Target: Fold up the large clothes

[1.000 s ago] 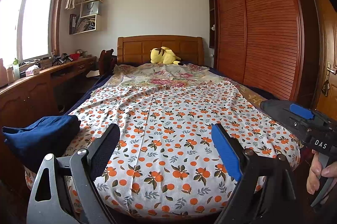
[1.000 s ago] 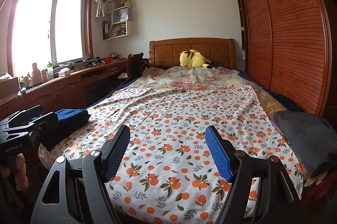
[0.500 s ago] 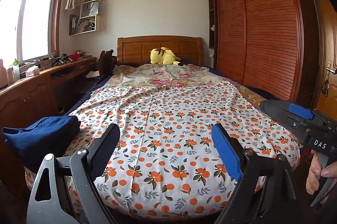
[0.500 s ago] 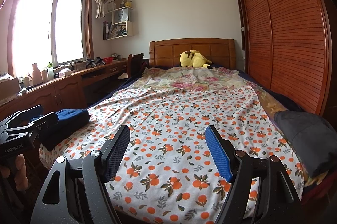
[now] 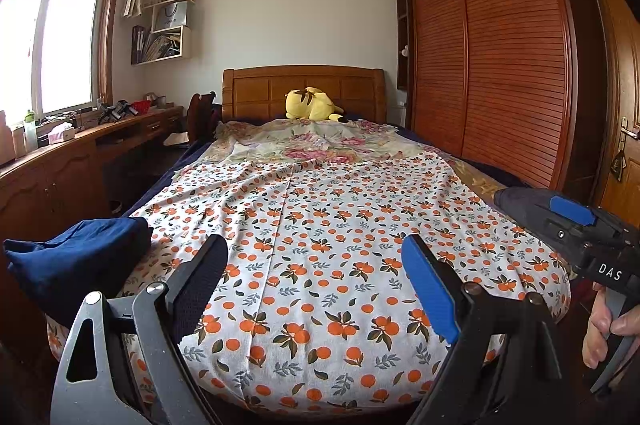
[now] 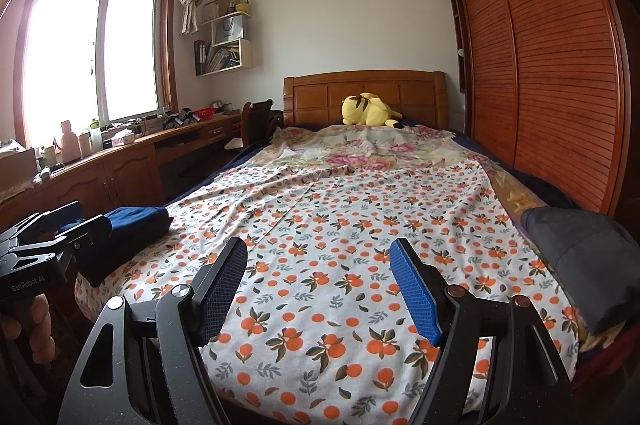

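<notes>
A folded navy blue garment point(image 5: 76, 261) point(image 6: 132, 229) lies on the near left corner of the bed. A dark grey garment point(image 6: 580, 257) lies bunched on the near right edge, and in the left wrist view only a bit of that dark grey garment point(image 5: 516, 199) shows behind the other gripper. Between them spreads the orange-print bedsheet point(image 5: 320, 225) point(image 6: 344, 225). My left gripper point(image 5: 316, 277) hangs open over the foot of the bed, nothing between its pads. My right gripper point(image 6: 320, 285) is open too and holds nothing. Each gripper's body appears at the edge of the other's view.
A yellow plush toy point(image 5: 312, 105) sits by the wooden headboard point(image 5: 304, 91). A floral blanket point(image 5: 320, 145) covers the far half of the bed. A long wooden desk point(image 6: 120, 161) with clutter runs under the window at left. A slatted wardrobe point(image 5: 500, 65) lines the right wall.
</notes>
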The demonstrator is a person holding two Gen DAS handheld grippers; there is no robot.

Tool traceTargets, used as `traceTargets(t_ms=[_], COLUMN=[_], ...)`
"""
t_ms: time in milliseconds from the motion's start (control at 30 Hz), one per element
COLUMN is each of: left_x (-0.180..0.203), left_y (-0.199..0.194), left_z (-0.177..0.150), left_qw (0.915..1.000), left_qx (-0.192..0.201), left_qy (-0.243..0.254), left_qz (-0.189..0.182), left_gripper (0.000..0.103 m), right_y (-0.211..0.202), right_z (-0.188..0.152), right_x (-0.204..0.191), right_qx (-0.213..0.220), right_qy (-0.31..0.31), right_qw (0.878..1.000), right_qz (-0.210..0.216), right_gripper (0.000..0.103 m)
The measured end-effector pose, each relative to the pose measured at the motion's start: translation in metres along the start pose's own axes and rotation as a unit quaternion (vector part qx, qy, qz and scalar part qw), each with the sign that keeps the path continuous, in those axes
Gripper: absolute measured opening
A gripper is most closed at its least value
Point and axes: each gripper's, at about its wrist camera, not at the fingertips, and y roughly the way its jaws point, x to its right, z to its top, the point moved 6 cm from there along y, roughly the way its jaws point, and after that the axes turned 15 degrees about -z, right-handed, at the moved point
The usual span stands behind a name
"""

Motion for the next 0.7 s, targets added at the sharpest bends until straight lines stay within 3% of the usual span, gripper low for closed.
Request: traceTargets(t_ms=[700], left_x=[-0.0002], left_y=[-0.0008], left_z=[-0.0002], left_qw=[1.0000], left_qx=[-0.002], left_qy=[-0.001], left_qz=[0.000], left_gripper=[0.089], right_y=[-0.0008], right_z=[0.0007], right_x=[0.0004], right_qx=[0.000], right_qy=[0.001], right_qw=[1.000], right_qz=[0.000], right_gripper=[0.076])
